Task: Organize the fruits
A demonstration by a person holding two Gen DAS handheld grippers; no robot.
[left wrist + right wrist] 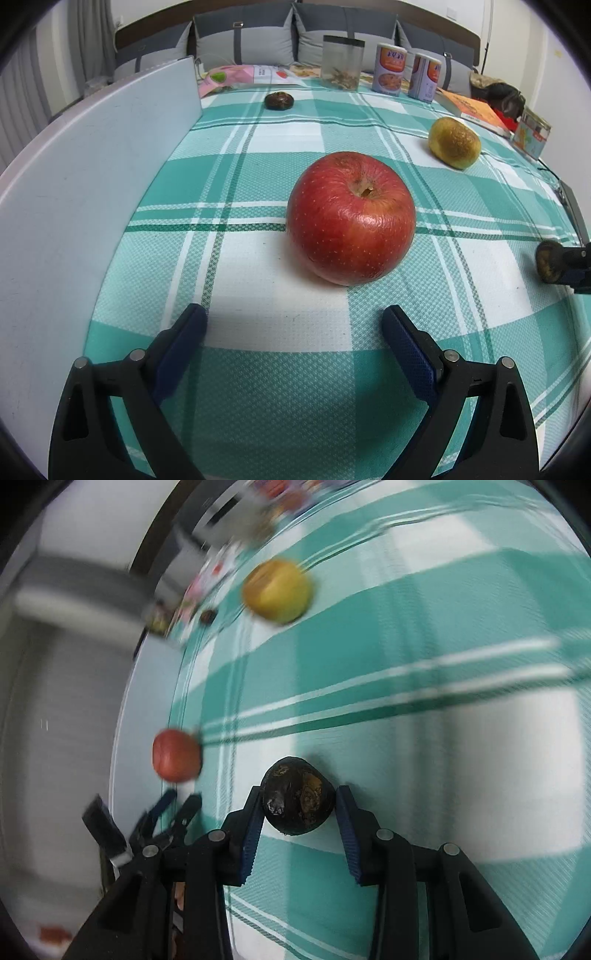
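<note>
Apple (pixel 351 218) before wide left tool (pixel 293 328), right tool (pixel 299 808) gripping dark fruit (pixel 297 797), white board (pixel 92 177) beside.

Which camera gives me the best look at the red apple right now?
The left wrist view. The red apple sits sharp and large in the middle of the frame on the checked cloth, just ahead of the open left gripper. The right wrist view shows it only small and motion-blurred at the left.

Left gripper (pixel 293 326) fingers spread wide; right gripper (pixel 299 805) fingers clamped, angled downward
</note>
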